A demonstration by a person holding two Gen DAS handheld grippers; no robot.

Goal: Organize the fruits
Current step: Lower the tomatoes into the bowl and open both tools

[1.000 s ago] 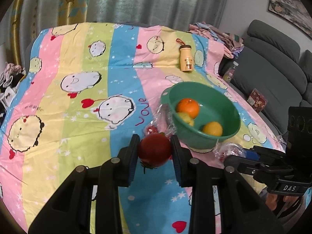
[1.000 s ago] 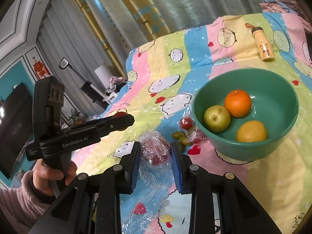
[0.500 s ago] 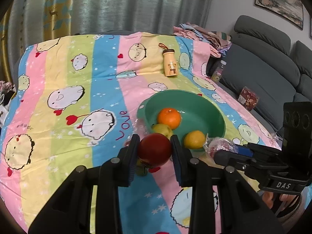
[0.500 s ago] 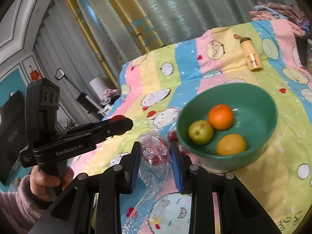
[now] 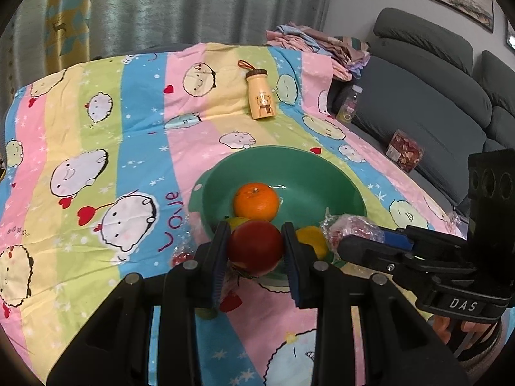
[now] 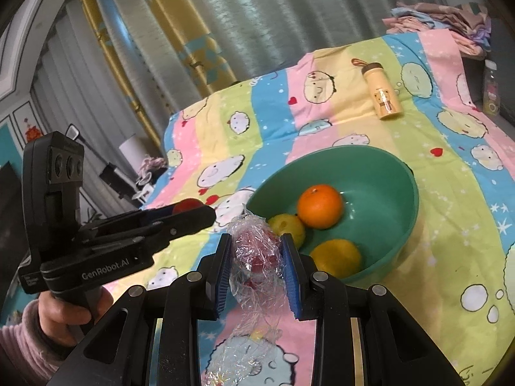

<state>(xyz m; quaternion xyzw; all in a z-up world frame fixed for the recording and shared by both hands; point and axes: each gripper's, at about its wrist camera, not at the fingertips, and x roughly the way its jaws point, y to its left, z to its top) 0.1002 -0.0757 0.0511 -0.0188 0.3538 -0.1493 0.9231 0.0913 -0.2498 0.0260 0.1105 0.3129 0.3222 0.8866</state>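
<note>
My left gripper (image 5: 256, 247) is shut on a red apple (image 5: 255, 247) and holds it above the near rim of the green bowl (image 5: 322, 167). My right gripper (image 6: 257, 254) is shut on a plastic-wrapped red fruit (image 6: 256, 251), held just left of the bowl (image 6: 379, 160). The bowl holds an orange (image 6: 319, 206), a yellow-green apple (image 6: 287, 226) and a lemon (image 6: 336, 255). The right gripper with its wrapped fruit (image 5: 354, 230) also shows in the left wrist view, at the bowl's right rim.
A yellow bottle (image 5: 260, 98) lies on the striped cartoon sheet (image 5: 96, 128) behind the bowl. Small loose fruits (image 5: 180, 257) lie on the sheet left of the bowl. A grey sofa (image 5: 418, 96) with a small box stands to the right.
Both grippers have moved closer to the bowl with their fruit still held. The apple now hangs over the bowl's near rim.
</note>
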